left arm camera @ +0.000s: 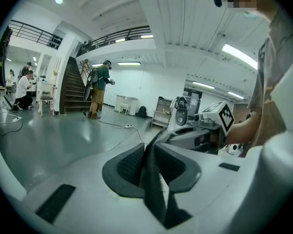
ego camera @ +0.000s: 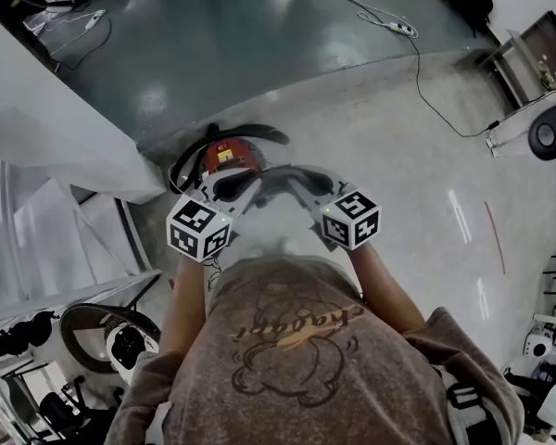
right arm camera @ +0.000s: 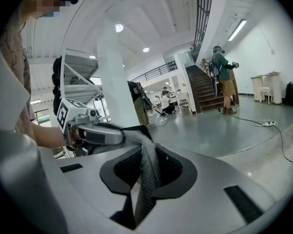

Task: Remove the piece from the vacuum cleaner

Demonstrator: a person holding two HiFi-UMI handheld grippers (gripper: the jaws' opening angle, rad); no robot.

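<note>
A red vacuum cleaner (ego camera: 230, 156) with a black hose (ego camera: 250, 133) stands on the floor just beyond my hands. A grey mesh piece (ego camera: 271, 180) stretches between the two grippers above it. My left gripper (ego camera: 248, 189) is shut on one end, where the piece shows as a dark strip (left arm camera: 154, 179) pinched in the pads. My right gripper (ego camera: 298, 184) is shut on the other end; the grey mesh (right arm camera: 147, 172) runs from its pads to the left gripper (right arm camera: 95, 134). The right gripper's body (left arm camera: 198, 136) faces the left gripper closely.
A white structure (ego camera: 56, 137) stands at the left and a black ring-shaped device (ego camera: 102, 336) lies at the lower left. A cable (ego camera: 417, 72) with a power strip (ego camera: 400, 28) crosses the floor. A black fan (ego camera: 551, 133) sits at the right. A person (left arm camera: 101, 87) stands by the far stairs.
</note>
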